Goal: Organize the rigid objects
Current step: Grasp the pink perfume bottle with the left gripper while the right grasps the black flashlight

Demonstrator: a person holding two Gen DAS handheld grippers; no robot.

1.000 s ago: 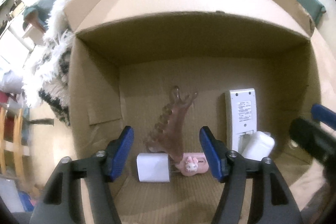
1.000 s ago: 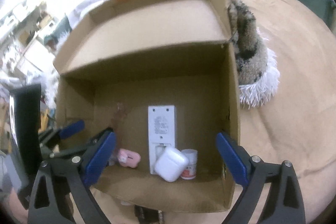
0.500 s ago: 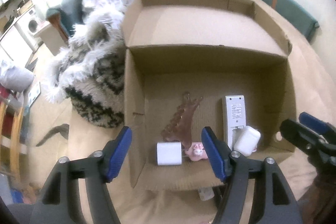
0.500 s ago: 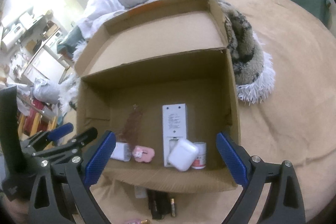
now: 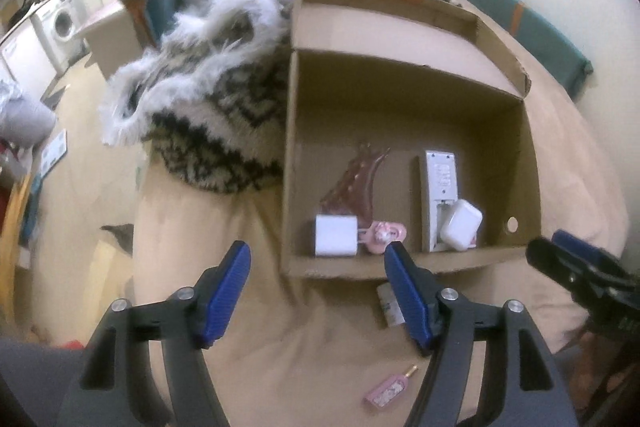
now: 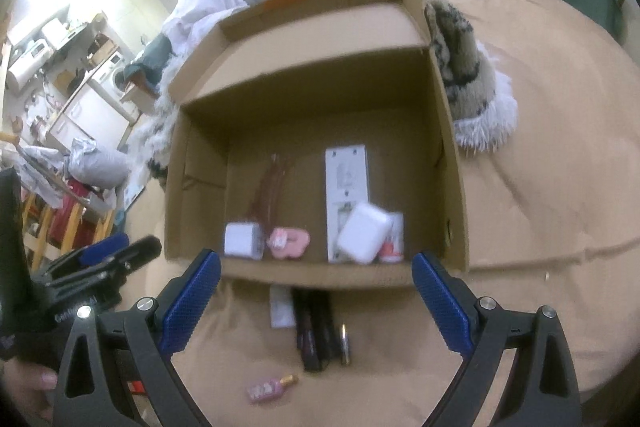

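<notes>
- Both tools empty: my left gripper (image 5: 316,291) and right gripper (image 6: 316,299) hang with jaws apart, over the tan bedcover.
- Between pickups, I judge. Loose items wait nearest me: pink bottle (image 6: 266,389), dark sticks (image 6: 314,327), a battery (image 6: 345,343).
- Next move: drop onto one, close squarely.
- Cardboard box (image 6: 454,163) beyond holds charger (image 5: 335,235), remote (image 5: 440,183), earbud case (image 5: 460,225).
- A second ago I was deep inside the box; now I'm pulled back.

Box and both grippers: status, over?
Left gripper open, empty. Right gripper open, empty. Box holds charger, remote, earbud case. Pink bottle, dark tubes outside on bed.
</notes>
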